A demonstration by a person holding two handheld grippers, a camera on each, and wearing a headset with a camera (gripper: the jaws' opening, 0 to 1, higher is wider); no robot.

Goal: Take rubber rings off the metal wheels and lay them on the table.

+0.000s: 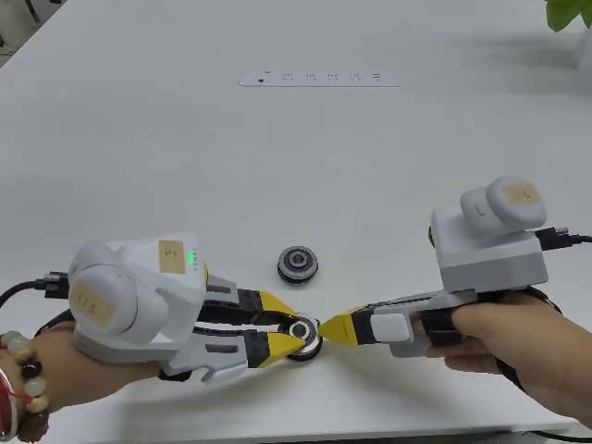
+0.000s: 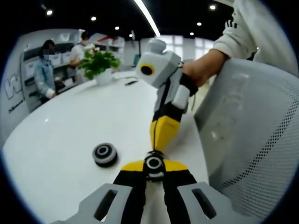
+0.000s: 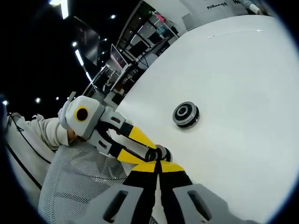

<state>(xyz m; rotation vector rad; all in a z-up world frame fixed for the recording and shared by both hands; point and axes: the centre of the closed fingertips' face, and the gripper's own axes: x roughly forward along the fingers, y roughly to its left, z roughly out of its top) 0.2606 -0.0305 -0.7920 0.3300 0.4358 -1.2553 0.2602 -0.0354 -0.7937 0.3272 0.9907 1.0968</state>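
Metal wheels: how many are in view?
2. One wheel sits clamped in the left tool, the shut right tool touching it; the second wheel lies free on the table.

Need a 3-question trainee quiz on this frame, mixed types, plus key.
1. True or false: the left gripper holds a wheel between its jaws.
2. Fill in: the right gripper, with its tips at that wheel, has its jaws ____ (spread wide / together).
3. Pick one: the second wheel is A) lying free on the table, apart from both grippers; B) stacked on top of a box; C) held in a bare hand.

Key: 1 true; 2 together; 3 A.
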